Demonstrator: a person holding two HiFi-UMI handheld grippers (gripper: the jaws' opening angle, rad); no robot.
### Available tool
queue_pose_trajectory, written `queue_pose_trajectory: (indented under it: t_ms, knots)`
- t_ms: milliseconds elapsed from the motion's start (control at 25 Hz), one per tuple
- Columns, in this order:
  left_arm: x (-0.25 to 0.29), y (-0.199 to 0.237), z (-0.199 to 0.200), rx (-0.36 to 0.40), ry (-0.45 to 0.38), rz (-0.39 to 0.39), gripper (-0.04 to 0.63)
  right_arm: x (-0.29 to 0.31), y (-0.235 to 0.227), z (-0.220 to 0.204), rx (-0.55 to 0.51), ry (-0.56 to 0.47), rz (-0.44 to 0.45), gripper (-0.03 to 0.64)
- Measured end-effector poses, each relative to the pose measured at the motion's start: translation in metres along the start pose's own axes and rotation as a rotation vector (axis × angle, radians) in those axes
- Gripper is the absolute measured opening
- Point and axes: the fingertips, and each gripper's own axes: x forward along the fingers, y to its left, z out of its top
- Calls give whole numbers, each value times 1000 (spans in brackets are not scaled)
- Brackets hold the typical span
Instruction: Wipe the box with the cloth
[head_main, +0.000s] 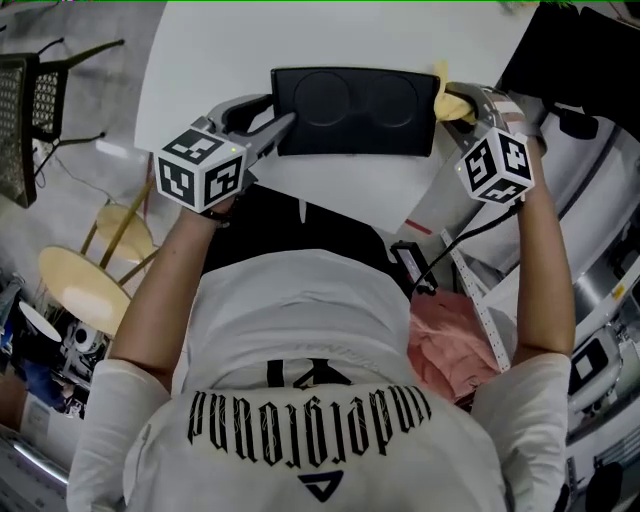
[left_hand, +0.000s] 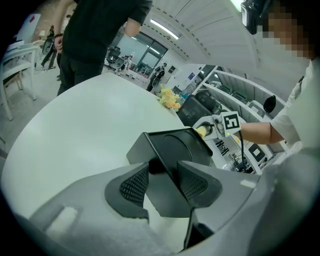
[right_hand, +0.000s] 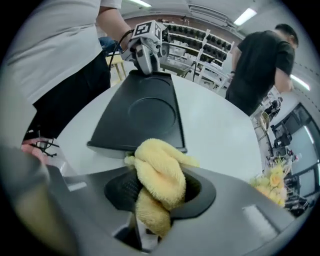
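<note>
Nearest the head camera, the person's two forearms reached forward over a white shirt, each ending in a marker cube. The left hand-held gripper (left_hand: 164, 185) had its jaws pressed onto the left end of the box (left_hand: 175, 147), with the thin black wall caught between the ribbed pads. The right hand-held gripper (right_hand: 160, 192) was pinching the yellow cloth (right_hand: 155, 165), which bulged out in front of the jaws in a bunched wad.

The box, flat and black with two round recesses in its top, lay on the white surface (head_main: 350, 30) close to the person, between the two grippers. The cloth sat at the box's right end, near the far corner. Whether it was already touching the box could not be told. Beyond the surface, a person in black stood in the room.

Wiping looked about to begin, not under way. The likely trouble was the left grip: it pinched only a narrow bit of wall at one end, so a firm stroke from the right could swing the box round that point or pull it free. The cloth was also bunched instead of spread, so a steep angle might bring the hard jaw tips down onto the box, or drag the wad loose.
</note>
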Motion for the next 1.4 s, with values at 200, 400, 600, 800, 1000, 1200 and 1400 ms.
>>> queue_pose_trajectory:
  t_ms: [200,400,600,800,1000,1200,1400]
  knots:
    - [6,-29,-7,2,-3,-8,195,-6,-21,-17,-153,28,123,133]
    - [15,-55,-5,-1,-9,-11,196,-19,-16,-33,-482,143,283,133]
    - [14,-58,-2,-8,-16,-22,198,-14,-23,-31,-972,316,420,132]
    - [14,-57,-2,-17,-20,-27,195,10,-18,49,-1164,205,456,129]
    - [19,-58,-6,-19,-25,-30,192,48,-12,147,-1247,46,368,129]
    - [14,-55,-6,-24,-25,-28,192,52,-16,191,-1254,-22,319,128]
    - [12,-56,-7,-30,-24,-37,192,28,-10,129,-1182,46,353,126]
